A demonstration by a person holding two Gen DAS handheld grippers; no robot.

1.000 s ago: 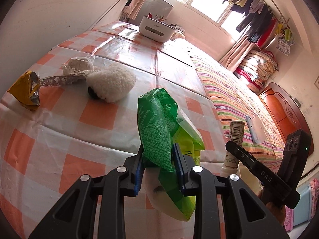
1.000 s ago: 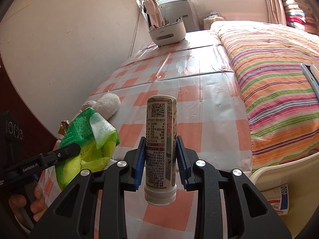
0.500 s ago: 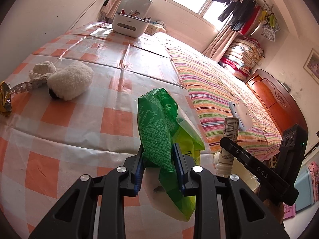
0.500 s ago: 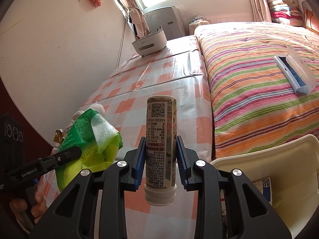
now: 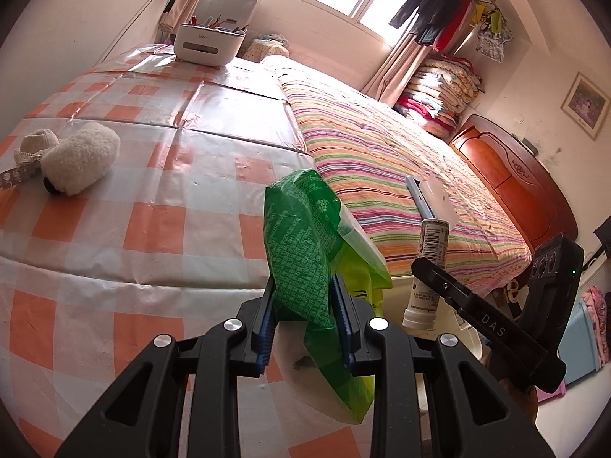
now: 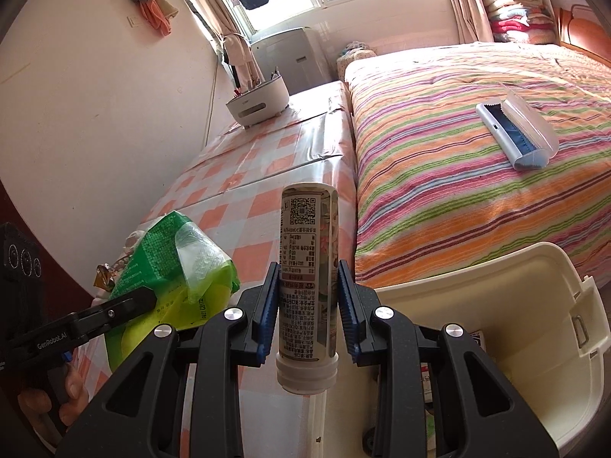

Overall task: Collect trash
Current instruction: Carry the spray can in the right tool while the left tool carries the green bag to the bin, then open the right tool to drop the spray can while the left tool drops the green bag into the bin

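Above the edge of the checked table (image 5: 160, 198), the left gripper (image 5: 305, 313) pinches a crumpled green wrapper (image 5: 301, 244) between its blue pads. Just beside it, the right gripper (image 6: 308, 305) clamps an upside-down bottle (image 6: 308, 267), near the rim of a cream bin (image 6: 534, 305) by the striped bed (image 6: 477, 175).

green wrapper (image 5: 305, 244): crumpled plastic bag w/ white print, yellow-green lower part, upright, held off table | bottle (image 6: 308, 282): white cylinder w/ QR label, cap down, upright | bin (image 6: 508, 343): cream plastic, open, just right of bottle
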